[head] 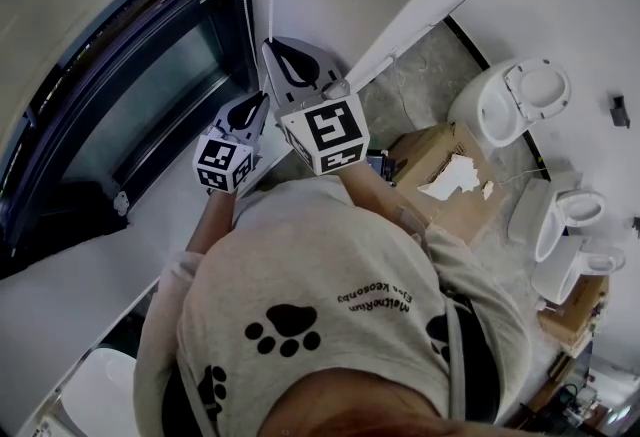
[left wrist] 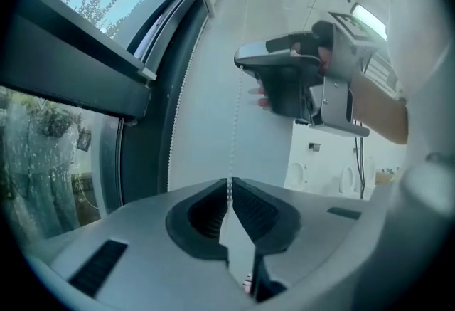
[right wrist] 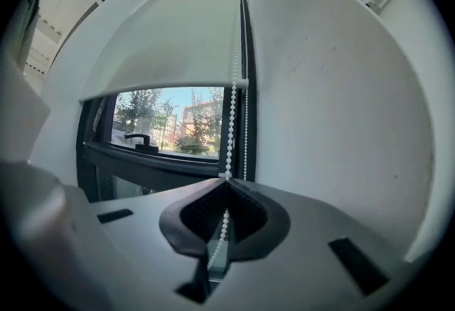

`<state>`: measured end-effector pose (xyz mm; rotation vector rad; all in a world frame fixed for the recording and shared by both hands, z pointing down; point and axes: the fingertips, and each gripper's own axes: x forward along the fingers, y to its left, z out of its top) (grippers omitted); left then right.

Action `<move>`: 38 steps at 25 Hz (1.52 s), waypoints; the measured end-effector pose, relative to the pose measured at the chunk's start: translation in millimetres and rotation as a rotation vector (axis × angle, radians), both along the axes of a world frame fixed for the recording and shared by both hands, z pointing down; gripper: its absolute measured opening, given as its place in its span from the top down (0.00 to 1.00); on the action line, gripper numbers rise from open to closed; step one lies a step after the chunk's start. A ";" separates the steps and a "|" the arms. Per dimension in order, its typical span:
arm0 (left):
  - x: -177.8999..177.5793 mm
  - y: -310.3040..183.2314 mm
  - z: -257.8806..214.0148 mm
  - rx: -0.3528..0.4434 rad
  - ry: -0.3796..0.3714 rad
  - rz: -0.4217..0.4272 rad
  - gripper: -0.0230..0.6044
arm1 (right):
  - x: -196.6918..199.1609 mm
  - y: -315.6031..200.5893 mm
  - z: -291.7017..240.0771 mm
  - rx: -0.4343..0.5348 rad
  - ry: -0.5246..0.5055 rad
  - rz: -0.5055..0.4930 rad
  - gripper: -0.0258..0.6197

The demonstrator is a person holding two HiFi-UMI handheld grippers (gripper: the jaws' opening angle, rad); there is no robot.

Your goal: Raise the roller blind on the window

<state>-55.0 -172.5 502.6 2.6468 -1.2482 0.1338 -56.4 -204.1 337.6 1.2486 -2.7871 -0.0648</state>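
Pads (left wrist: 207, 211) of the left gripper (left wrist: 229, 183) meet at their tips and pinch the white bead chain (left wrist: 232, 139), which rises straight up from them. In that gripper's own view the chain leads up to the right gripper (left wrist: 245, 60), which sits higher, so both seem to grip the same strand, though the upper part is thin and faint there.

The right gripper's ribbed pads are clenched on the chain too: beads run down between them and out below the jaws, and the chain climbs from the tips along the right edge of the window (right wrist: 167, 124). A second strand (right wrist: 247, 124) hangs just beside it, closer to the frame, untouched.

The roller blind (right wrist: 170, 39) covers the upper part of the window. Its bottom bar (right wrist: 163, 89) lies across the glass, with trees and buildings showing beneath it. To the right of the chain stands a plain white wall (right wrist: 334, 89).

From the head view, the two grippers are held one over the other at the window's edge, each with its marker cube (head: 325, 133) turned toward the camera. The person wears a light shirt (head: 320, 325) printed with paw marks. Behind, on the floor (head: 420, 85), stand several white toilets (head: 510, 100) and a torn cardboard box (head: 435, 160).
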 end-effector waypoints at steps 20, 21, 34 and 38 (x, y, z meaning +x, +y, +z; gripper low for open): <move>-21.6 -5.0 -184.9 0.234 0.099 0.027 0.84 | -2.2 3.4 51.6 -0.097 0.065 -0.012 0.95; -19.2 -5.1 -188.0 0.239 0.094 0.034 0.84 | -2.5 3.8 53.5 -0.098 0.067 -0.012 0.95; 1.9 -18.7 -245.5 0.326 0.038 0.095 0.84 | -8.5 10.1 53.8 -0.083 0.072 -0.025 0.95; 5.1 -26.0 -252.8 0.316 0.010 0.100 0.92 | -11.2 12.6 53.9 -0.078 0.071 -0.028 0.95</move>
